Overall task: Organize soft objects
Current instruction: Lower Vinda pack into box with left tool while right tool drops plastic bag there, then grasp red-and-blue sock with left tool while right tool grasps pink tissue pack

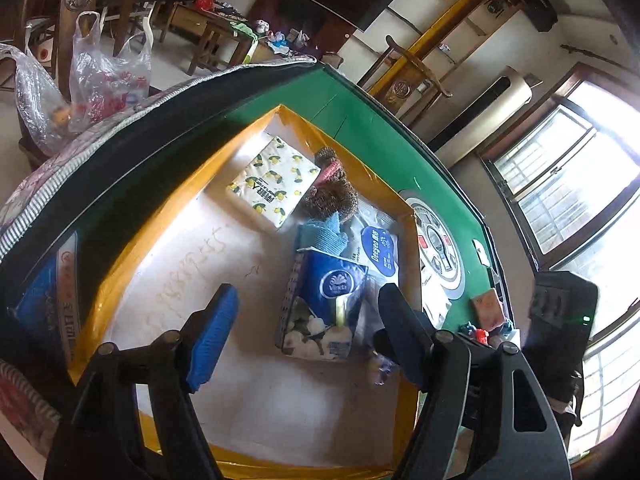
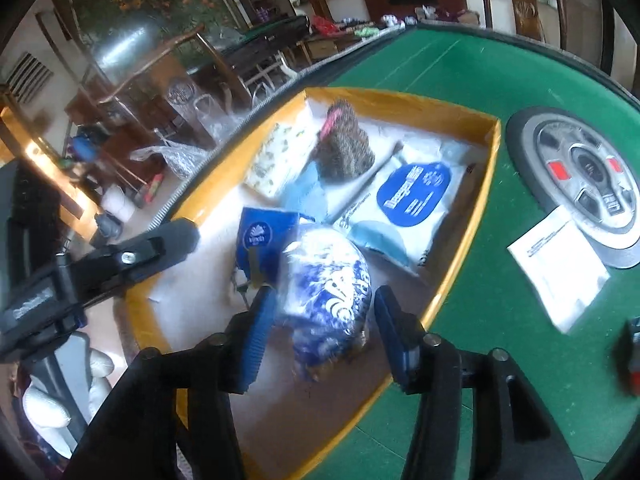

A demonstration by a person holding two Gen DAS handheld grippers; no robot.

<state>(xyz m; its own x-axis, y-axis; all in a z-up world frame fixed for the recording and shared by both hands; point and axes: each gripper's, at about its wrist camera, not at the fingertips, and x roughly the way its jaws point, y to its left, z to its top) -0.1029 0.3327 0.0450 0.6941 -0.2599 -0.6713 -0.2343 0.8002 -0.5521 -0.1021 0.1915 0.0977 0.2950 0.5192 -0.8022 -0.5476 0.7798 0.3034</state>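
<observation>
over the green desk [image 2: 460,92] sits a yellow-rimmed box [image 2: 490,168], and both grippers hover above it. left gripper [image 1: 308,332] hangs released, its blue fingers [image 1: 212,336] spread wide with nothing between them, just over the blue vinda tissue pack [image 1: 324,304] lying in the box. right gripper [image 2: 320,332] has a blue-and-white wrapped bundle [image 2: 324,292] between its fingers; the left pad looks to touch the wrap, the right one stands apart, so it reads as let go, though blur makes that shaky. further back in the box: a lemon-print tissue pack [image 1: 272,180], a brown hedgehog-like plush [image 2: 344,148], a light blue cloth [image 1: 324,234] and a white deeyeo pack [image 2: 408,204], all crowded together.
</observation>
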